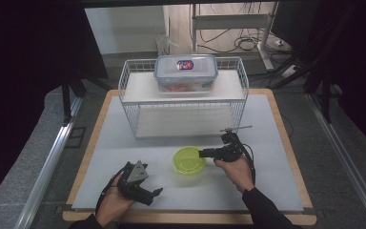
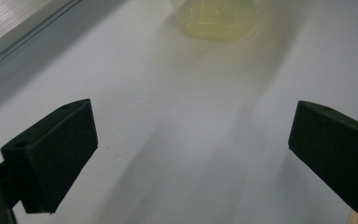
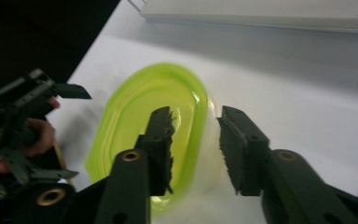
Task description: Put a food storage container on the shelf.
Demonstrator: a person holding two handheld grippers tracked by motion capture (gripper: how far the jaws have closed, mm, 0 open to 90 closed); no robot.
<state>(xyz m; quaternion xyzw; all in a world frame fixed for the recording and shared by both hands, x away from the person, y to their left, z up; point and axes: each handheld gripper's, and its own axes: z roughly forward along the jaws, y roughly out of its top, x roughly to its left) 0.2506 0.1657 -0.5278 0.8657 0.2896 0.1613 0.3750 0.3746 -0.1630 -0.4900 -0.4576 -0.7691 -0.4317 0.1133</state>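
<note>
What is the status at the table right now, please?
Right gripper open, jaws straddling the rim of the green bowl, pads not pressing. Left gripper open, nothing between its jaws. Bowl upright on the white mat. Nothing in the way.

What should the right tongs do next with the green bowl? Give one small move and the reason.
Probably draw the right tongs back off the green bowl. Their jaws stand apart astride the bowl's near rim, with a gap at each pad, and the bowl sits flat on the white table. The left tongs rest open, well clear.
</note>
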